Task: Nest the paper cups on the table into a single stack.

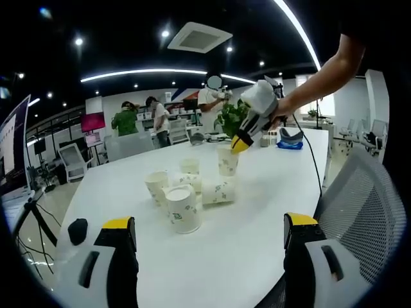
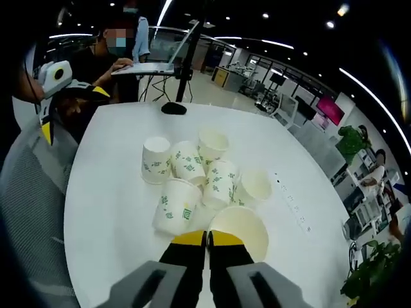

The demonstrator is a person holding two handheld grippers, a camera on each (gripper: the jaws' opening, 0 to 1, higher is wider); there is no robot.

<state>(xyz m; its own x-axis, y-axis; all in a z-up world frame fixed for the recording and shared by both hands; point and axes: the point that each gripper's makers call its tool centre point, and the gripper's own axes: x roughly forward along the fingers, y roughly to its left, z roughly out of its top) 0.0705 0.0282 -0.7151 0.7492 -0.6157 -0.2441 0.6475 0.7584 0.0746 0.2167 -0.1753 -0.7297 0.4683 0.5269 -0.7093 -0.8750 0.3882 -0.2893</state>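
Several white paper cups with green prints cluster mid-table. Some stand upright, like one at the front; another lies on its side. My right gripper, held by a hand, is shut on the rim of an upright cup at the far edge of the cluster. In the right gripper view its jaws pinch that cup's near rim, with the other cups beyond. My left gripper stands wide open at the near table edge, holding nothing; it also appears across the table.
A grey mesh chair stands at the table's right side. A cable, a blue object and a plant are at the far end. A black mouse and a laptop on a stand sit beyond the cups.
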